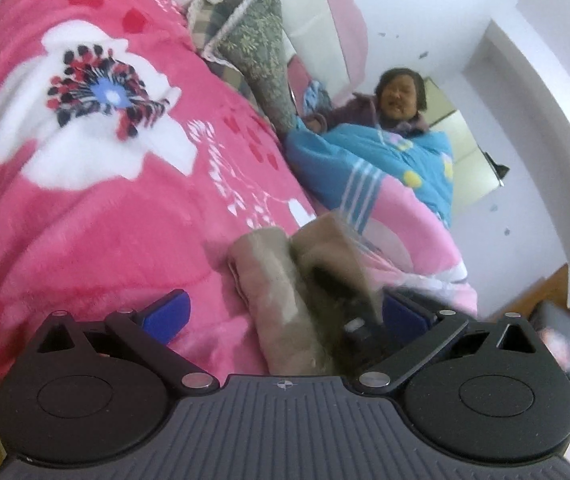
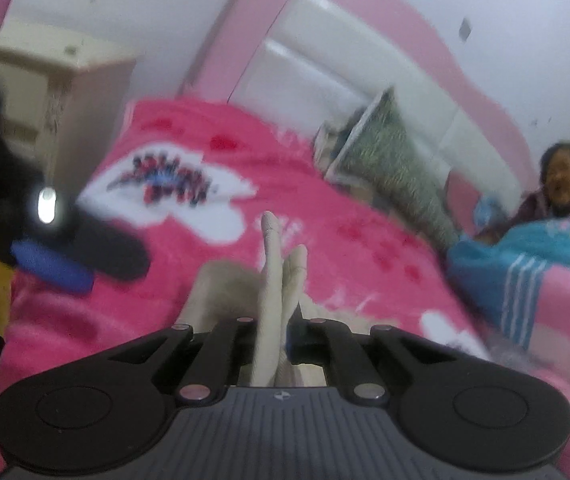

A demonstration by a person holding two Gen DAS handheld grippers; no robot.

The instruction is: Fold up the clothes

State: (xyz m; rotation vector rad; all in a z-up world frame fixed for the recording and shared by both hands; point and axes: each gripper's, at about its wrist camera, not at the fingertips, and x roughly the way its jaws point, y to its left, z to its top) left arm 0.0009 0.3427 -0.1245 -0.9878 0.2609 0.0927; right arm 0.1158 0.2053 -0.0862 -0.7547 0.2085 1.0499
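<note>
both sets of fingers are working over the pink blanket (image 1: 85, 208). i am keeping the right gripper (image 2: 281, 332) pinched tight on a fold of the beige garment (image 2: 281, 276), which is rising between its pads. i am holding the left gripper (image 1: 285, 312) spread wide, the garment bunching between its fingers.

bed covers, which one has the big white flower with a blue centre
The fuzzy hot-pink fleece blanket spread over the bed carries that flower. The other cover, a blue quilt with white stripes and yellow dots, lies bunched in front of the seated person.
</note>
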